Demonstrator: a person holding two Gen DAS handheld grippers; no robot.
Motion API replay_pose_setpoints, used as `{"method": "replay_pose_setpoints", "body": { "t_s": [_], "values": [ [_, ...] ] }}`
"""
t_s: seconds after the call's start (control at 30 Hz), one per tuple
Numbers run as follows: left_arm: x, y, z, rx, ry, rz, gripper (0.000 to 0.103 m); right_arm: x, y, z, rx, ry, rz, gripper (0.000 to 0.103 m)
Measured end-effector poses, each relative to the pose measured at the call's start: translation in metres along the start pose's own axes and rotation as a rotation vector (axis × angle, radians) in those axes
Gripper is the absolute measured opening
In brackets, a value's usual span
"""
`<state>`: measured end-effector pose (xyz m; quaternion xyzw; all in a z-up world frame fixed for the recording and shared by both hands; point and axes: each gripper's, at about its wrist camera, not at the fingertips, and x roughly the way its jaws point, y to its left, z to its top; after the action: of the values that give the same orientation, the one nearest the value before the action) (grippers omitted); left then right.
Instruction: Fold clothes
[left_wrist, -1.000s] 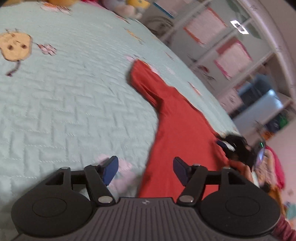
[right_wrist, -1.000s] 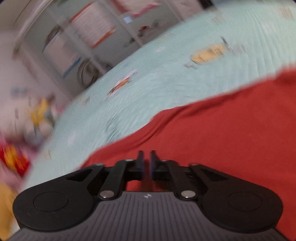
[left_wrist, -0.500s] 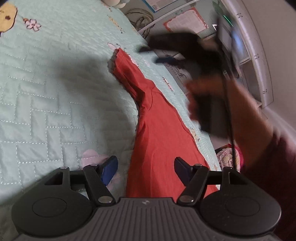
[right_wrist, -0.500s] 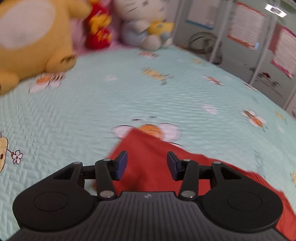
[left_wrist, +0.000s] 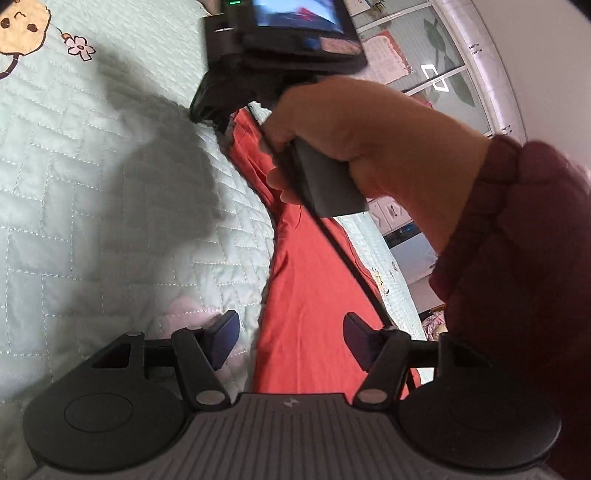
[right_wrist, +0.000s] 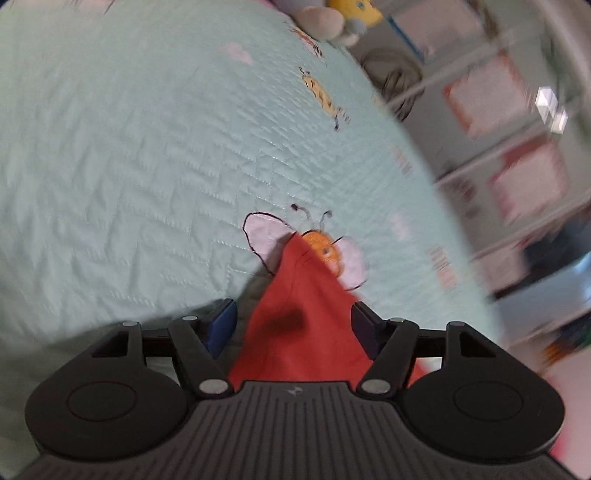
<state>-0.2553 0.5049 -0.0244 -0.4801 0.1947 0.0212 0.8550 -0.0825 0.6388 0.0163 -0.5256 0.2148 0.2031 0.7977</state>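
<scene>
My right gripper (right_wrist: 293, 326) opening, red garment (right_wrist: 306, 325) lying between jaws unpinched, tapering away toward bee print (right_wrist: 325, 247); left gripper (left_wrist: 291, 338) closing over same cloth.

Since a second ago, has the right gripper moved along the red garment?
Yes. The right gripper, jaws opening, has travelled from the red garment's broad body to its narrow tip beside the bee print on the quilt.

both wrist cameras sit low and close over the quilt (left_wrist: 92, 221), looking forward and down between their own fingers; both views share the red garment (right_wrist: 306, 325)
</scene>
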Motion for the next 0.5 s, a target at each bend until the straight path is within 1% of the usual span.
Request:
{"method": "replay_pose_setpoints", "body": {
  "t_s": [0.03, 0.1, 0.13, 0.23, 0.27, 0.3, 0.33, 0.43, 0.47, 0.5],
  "values": [
    [0.002, 0.0, 0.001, 0.003, 0.003, 0.006, 0.057, -0.001, 0.005, 0.0, -0.026, 0.001, -0.029, 0.068],
    [0.004, 0.002, 0.003, -0.001, 0.017, 0.01, 0.047, 0.003, 0.002, 0.001, -0.003, 0.023, -0.038, 0.068],
    [0.005, 0.004, 0.004, -0.004, 0.025, 0.012, 0.045, 0.005, 0.0, 0.001, 0.008, 0.034, -0.042, 0.068],
    [0.005, 0.008, 0.006, -0.024, 0.044, 0.011, 0.036, 0.013, -0.009, -0.003, 0.037, 0.061, -0.042, 0.066],
    [0.005, 0.008, 0.006, -0.017, 0.049, 0.023, 0.029, 0.015, -0.012, -0.004, 0.043, 0.064, -0.035, 0.065],
    [0.006, 0.008, 0.006, -0.01, 0.053, 0.036, 0.024, 0.016, -0.014, -0.006, 0.043, 0.055, -0.017, 0.06],
    [0.006, 0.008, 0.006, -0.006, 0.054, 0.042, 0.024, 0.017, -0.015, -0.007, 0.043, 0.048, 0.0, 0.056],
    [0.005, 0.006, 0.005, 0.004, 0.066, 0.056, 0.021, 0.02, -0.017, -0.01, 0.045, 0.038, 0.039, 0.039],
    [0.004, 0.006, 0.005, 0.009, 0.07, 0.062, 0.021, 0.022, -0.018, -0.01, 0.046, 0.048, 0.044, 0.024],
    [0.004, 0.007, 0.006, 0.014, 0.074, 0.068, 0.021, 0.024, -0.018, -0.011, 0.052, 0.058, 0.05, 0.012]
  ]
}}
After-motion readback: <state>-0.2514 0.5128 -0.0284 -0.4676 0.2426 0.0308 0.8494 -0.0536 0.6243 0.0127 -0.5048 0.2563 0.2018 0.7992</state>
